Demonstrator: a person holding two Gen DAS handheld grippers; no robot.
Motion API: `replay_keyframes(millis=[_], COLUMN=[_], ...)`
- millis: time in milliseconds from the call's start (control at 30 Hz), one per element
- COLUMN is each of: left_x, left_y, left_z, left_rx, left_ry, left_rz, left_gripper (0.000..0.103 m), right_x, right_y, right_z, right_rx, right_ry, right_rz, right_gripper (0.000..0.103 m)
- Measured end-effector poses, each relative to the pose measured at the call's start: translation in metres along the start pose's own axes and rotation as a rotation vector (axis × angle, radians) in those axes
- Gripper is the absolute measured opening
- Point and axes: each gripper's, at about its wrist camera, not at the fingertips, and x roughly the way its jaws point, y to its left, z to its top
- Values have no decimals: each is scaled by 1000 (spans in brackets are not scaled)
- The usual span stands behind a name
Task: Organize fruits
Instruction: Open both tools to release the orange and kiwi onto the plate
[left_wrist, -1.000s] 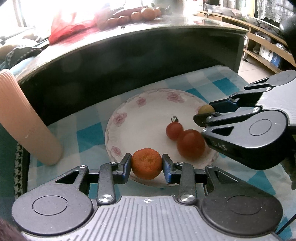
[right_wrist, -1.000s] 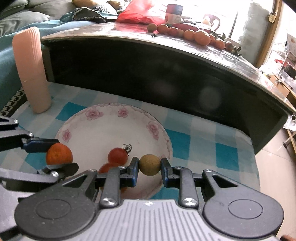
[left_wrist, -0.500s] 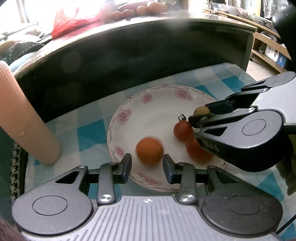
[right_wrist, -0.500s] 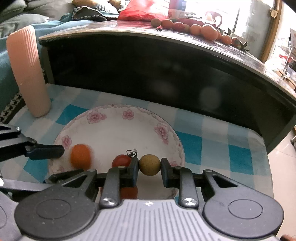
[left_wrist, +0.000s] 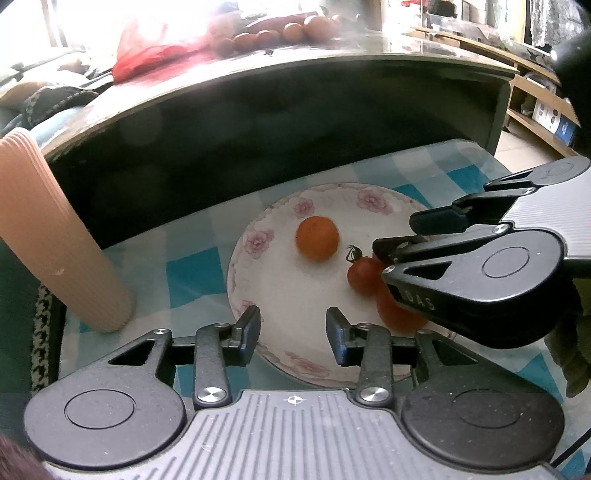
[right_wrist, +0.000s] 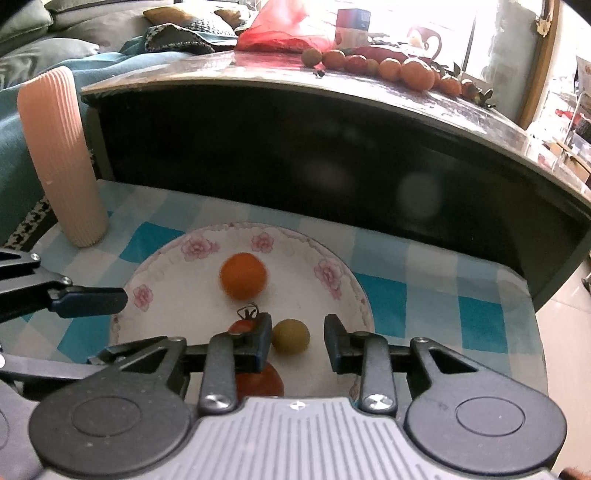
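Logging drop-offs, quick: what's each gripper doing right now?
Left gripper: open, holding nothing; the orange fruit lies free on the floral plate.
Right gripper: open; the yellow-green fruit sits between its jaws, unclamped.

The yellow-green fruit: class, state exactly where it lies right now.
In the right wrist view, the yellow-green fruit lies on the floral plate, between the open right tool fingers, just right of the small stemmed tomato.

- Plate (right_wrist: 334, 275): glossy glazed ceramic, floral rim.
- Tablecloth (right_wrist: 384, 301): checked, smooth cloth.
- Vase (right_wrist: 61, 155): matt, ribbed.
- Left gripper (left_wrist: 293, 330): matt black plastic, shiny metal screws.
- Tabletop (right_wrist: 369, 90): glossy, reflective.
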Motion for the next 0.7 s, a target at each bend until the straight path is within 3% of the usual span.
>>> replay_keyframes(millis=[700], left_x=[-42], left_y=[3], left_z=[-6], left_rx=[-7], left_ry=[-58], left_rz=[-7], left_gripper=[53], right_x=[-53], right_y=[8], right_z=[-5], right_rx=[-37], right_ry=[-52], right_rz=[-23], right_gripper=[46])
